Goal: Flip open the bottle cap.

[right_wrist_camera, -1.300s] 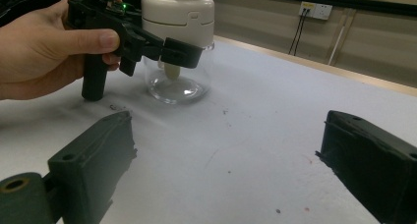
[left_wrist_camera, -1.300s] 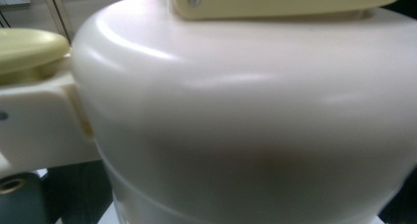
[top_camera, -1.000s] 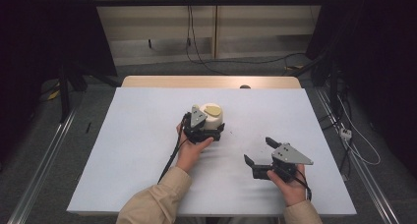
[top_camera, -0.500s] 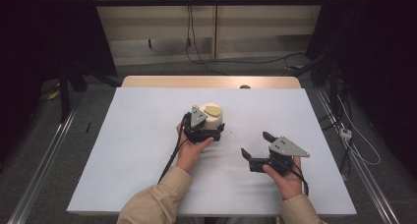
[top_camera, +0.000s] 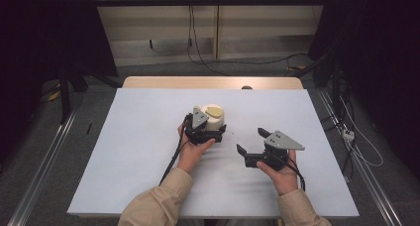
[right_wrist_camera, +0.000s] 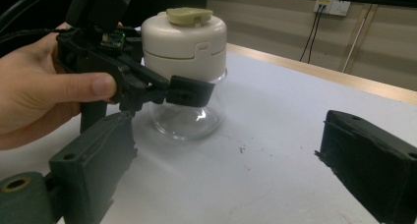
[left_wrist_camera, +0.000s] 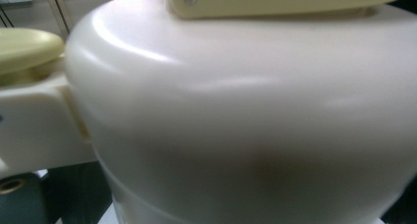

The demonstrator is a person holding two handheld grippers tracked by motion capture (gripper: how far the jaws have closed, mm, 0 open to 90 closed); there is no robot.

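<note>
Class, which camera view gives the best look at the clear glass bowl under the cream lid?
The right gripper view: the glass bowl stands whole on the table beneath the cream lid, with the left gripper at it. The high view shows mostly the lid from above. The left gripper view is a blurred close-up of the lid.

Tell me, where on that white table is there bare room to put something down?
The table is bare over its whole left half, from the left gripper out to the left edge, and along the far strip behind the cream-lidded glass jar. The right edge beyond the right gripper is free too. It is crowded only in the middle, between jar and right gripper.
</note>
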